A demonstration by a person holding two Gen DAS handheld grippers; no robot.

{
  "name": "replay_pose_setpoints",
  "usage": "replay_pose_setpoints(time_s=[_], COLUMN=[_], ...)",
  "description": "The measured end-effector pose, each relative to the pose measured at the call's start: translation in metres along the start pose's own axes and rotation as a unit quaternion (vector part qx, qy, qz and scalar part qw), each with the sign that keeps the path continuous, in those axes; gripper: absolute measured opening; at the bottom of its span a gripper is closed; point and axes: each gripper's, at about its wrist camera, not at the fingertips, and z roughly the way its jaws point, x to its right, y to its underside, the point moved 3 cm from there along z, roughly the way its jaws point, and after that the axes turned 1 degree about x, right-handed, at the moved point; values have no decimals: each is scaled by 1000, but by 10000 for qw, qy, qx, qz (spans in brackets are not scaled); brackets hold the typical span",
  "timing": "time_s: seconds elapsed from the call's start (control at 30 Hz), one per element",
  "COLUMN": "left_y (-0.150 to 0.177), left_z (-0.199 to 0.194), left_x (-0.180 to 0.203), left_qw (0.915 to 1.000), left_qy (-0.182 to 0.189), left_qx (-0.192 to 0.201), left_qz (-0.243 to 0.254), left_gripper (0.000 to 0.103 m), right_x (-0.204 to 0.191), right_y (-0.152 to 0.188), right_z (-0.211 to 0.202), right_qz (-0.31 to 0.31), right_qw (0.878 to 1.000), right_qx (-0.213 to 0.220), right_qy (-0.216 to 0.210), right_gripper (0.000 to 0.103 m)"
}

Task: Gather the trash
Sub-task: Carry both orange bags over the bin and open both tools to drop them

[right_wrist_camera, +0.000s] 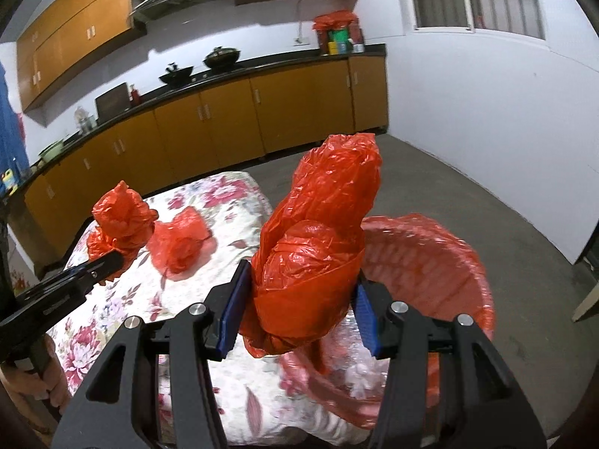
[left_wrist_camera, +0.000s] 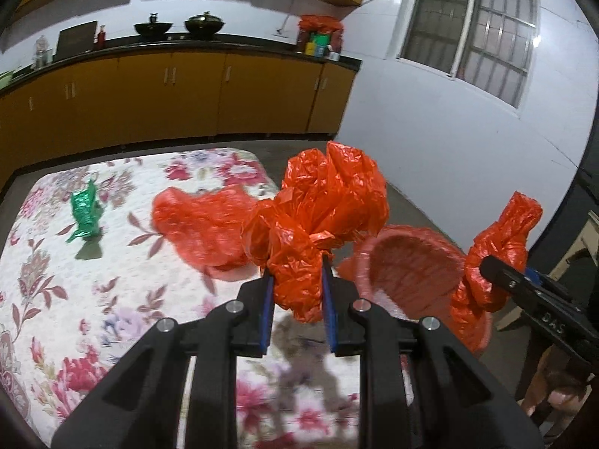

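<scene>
Right gripper [left_wrist_camera: 483,267] reads perhaps "DAS" (blurred).

Orange cabinets [left_wrist_camera: 157,97], white wall [left_wrist_camera: 430,131], barred window [left_wrist_camera: 483,30]

Black tool [left_wrist_camera: 297,273], blue pads [left_wrist_camera: 266,314]

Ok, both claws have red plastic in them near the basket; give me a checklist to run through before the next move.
1. Left claw shut on its red bag bunch: ok.
2. Right claw shut on its red bag bunch: ok.
3. Lined basket open at the top: ok.
4. Basket fully on the floral table: cannot tell; it sits at the table edge.
5. Loose trash collected: not ok; green wrapper and a crumpled red bag remain on the table.
6. The claws clear of each other: ok.
</scene>
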Motion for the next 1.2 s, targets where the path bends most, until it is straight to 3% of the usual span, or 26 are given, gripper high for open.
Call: replay_pose_setpoints(time_s=[0.63,1.07,1.13,1.2], left_y=[3,14,18,24], left_z=[24,71,80,90], left_x=[78,118,124,127], left_qw=[9968,9908,9894,9879], left_qy=[709,1154,1205,1239], left_qx=[-243,-636,-740,-871], left_qz=[289,302,328,338], left_gripper=[22,24,26,30], right_x=[55,89,93,97], right_y=[-3,-16,-17,-17], right_z=[-11,-4,-1,3], right_qz=[413,822,882,932], right_qw=[9982,9952,9949,9946], right_qx=[125,218,206,168], right_qy=[410,474,445,419], right_gripper=[52,53,55,64])
